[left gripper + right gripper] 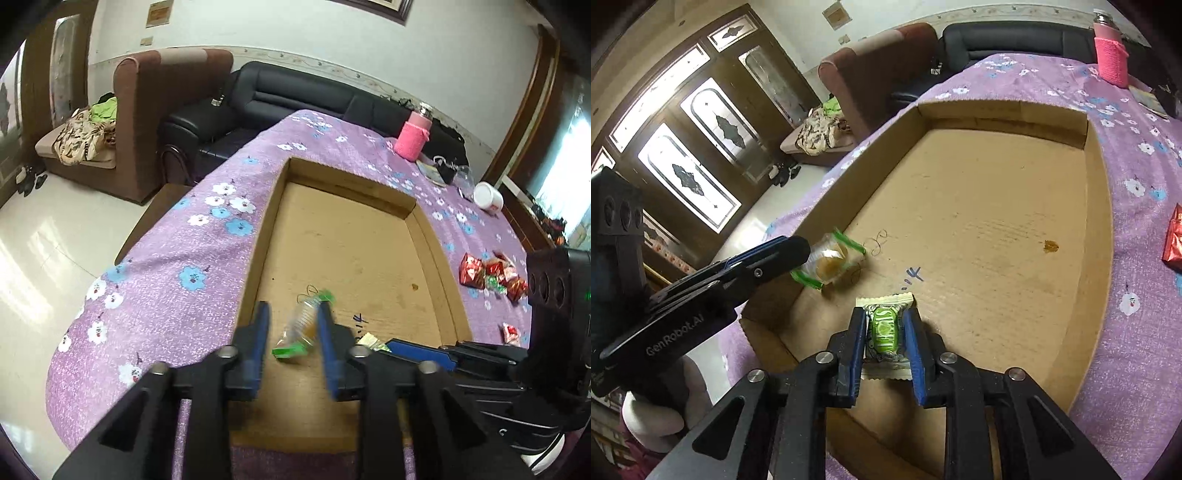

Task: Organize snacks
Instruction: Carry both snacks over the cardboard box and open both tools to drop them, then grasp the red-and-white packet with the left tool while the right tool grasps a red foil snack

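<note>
Right gripper (884, 332): blue fingers clenched on a green-and-cream wrapped candy (885, 329); the candy sits crosswise between them, low over the near end of the cardboard tray (1095, 206); its cream crimped edges stick out front and back
Left gripper (294, 325): fingers spread apart; a clear snack packet with green ends (303, 325) lies between them, blurred, against the right-hand finger; whether that finger presses it I cannot tell; from the right wrist view the packet (831, 260) shows a tan round piece inside and lies at the gripper's tip on the tray floor by the left wall
Tray: shallow, brown, open-topped; pen scribbles and a small amber spot (1051, 246) on its floor; it rests on the purple flowered cloth (177, 258)
Loose snacks: red foil packets (491, 275) in a cluster on the cloth to the right of the tray, well apart from both grippers
Far edge of table: pink bottle (412, 138); white cup (487, 197)
Beyond: black sofa (295, 92); brown armchair (155, 110)
</note>
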### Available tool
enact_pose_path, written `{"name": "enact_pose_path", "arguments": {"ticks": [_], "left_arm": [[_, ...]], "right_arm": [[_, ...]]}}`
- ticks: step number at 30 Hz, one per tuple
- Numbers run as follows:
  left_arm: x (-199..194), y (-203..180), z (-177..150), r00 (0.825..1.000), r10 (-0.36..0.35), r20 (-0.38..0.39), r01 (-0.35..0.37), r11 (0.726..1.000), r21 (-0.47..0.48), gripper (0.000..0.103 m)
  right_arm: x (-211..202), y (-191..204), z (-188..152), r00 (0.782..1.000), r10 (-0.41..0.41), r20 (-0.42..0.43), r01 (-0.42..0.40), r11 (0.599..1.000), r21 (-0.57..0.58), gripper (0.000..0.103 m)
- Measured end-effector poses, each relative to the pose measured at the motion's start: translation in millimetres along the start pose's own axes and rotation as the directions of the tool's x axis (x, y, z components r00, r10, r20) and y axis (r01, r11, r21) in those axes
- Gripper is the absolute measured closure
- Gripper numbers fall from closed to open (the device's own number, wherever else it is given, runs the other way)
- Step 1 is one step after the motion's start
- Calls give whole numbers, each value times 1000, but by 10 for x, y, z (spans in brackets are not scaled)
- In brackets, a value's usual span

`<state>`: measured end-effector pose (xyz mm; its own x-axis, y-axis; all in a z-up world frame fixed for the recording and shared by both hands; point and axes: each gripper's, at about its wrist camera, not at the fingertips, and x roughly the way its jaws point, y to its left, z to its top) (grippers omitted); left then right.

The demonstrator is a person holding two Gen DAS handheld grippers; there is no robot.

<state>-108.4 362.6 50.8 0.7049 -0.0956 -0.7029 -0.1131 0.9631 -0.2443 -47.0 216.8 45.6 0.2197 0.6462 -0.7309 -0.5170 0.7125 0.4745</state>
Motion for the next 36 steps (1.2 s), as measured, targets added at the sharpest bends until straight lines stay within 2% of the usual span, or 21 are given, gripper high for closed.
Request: {"name": "enact_pose_path", "arguments": {"ticks": [3, 8, 12, 14, 17, 19, 26, 31, 36], "left_arm": [[-91, -23, 6, 1000, -4, 21, 5, 1000, -8, 61], [-319, -105, 19, 997, -27, 71, 29, 999, -32, 58], [-504, -297, 19, 990, -66, 125, 68, 998, -11, 44], [-541, -438, 25, 986, -99, 134, 99, 995, 10, 43], [-530, -683, 49, 982, -148, 116, 143, 989, 45, 42], [-509, -835, 53, 979, -179, 99, 173, 983, 67, 40], [-357, -1469, -33, 956, -292, 11, 288, 947, 141, 36], [-281, -1837, -146, 939, -340, -56, 345, 923, 174, 36], [-299, -2134, -241, 928, -362, -86, 372, 903, 214, 36]], "right_arm": [[-111, -22, -21, 999, 10, 33, -10, 1000, 5, 65], [-425, -146, -54, 993, 23, 119, -28, 999, 41, 64], [-755, -283, -120, 979, -18, 202, 4, 997, 71, 64], [-946, -385, -167, 969, -45, 241, 23, 995, 97, 64], [-1248, -605, -270, 951, -96, 295, 53, 987, 149, 64], [-1414, -741, -352, 939, -136, 316, 80, 980, 183, 60], [-1932, -1237, -748, 903, -253, 348, 143, 939, 314, 59], [-2225, -1488, -1067, 880, -295, 372, 134, 906, 402, 59], [-2466, -1615, -1236, 864, -338, 373, 160, 887, 432, 59]]}}
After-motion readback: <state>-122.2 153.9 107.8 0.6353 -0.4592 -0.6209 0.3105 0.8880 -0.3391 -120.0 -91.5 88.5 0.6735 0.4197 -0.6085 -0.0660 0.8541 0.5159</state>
